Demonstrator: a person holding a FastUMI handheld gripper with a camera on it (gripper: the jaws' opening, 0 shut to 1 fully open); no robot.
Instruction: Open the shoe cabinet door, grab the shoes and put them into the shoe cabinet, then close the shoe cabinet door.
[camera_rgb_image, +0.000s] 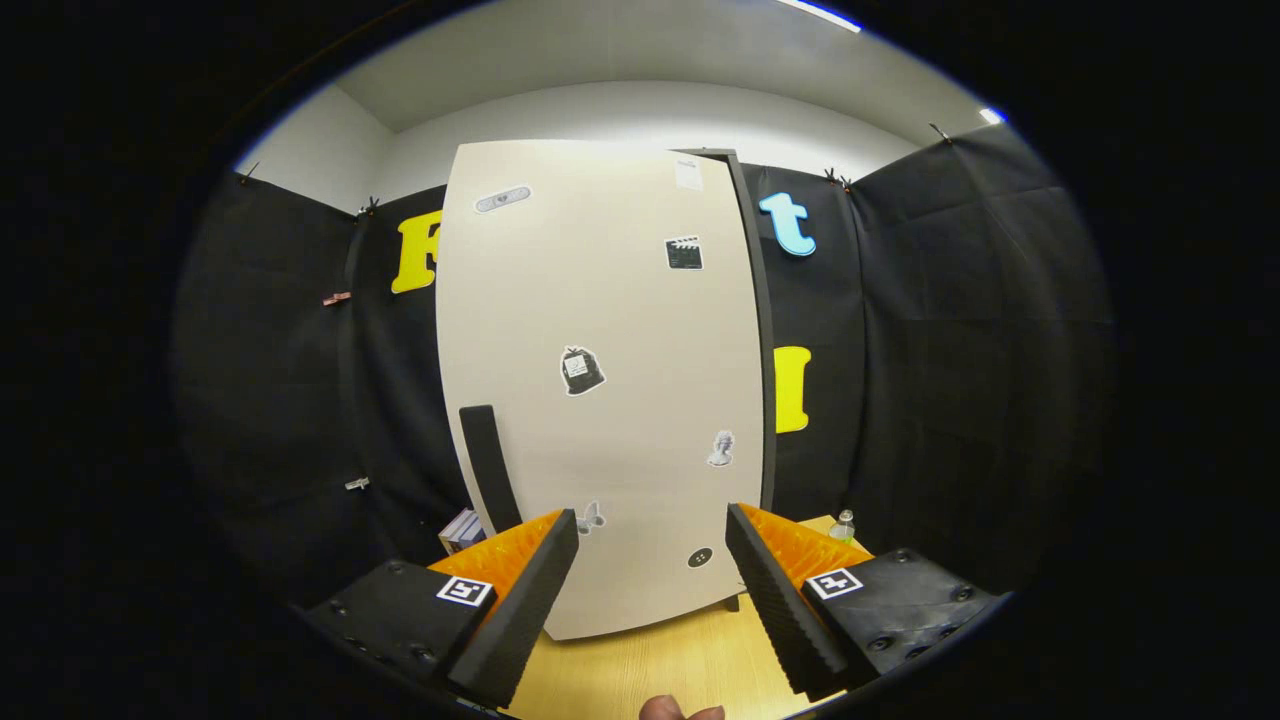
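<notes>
1. Shoe cabinet (600, 400) stands upright on the wooden table (680, 665), directly ahead of the gripper. Its pale door (640, 330) faces the camera and reads as closed; a dark frame edge (762, 350) shows along its right side.
2. Dark vertical handle (490, 468) sits low on the door's left side, just above and beyond the left finger.
3. Door surface carries several small stickers: one near the top left, a dark square one upper right, one at mid-height, one lower right, and a round dark one (700, 557) near the bottom between the fingers.
4. Gripper (650, 580): fingers spread wide, nothing between them, touching nothing. The door's lower part fills the gap between them, beyond the tips.
5. Surroundings: a small bottle (843, 526) on the table just right of the cabinet, beyond the right finger; a stack of books or boxes (461, 530) behind the left finger, partly hidden, identity unclear.
6. Fingertips of a person's hand (680, 710) are cut off at the table's near edge.
7. Cabinet's base is partly hidden by the fingers; one small foot (731, 603) is visible under its right corner.
</notes>
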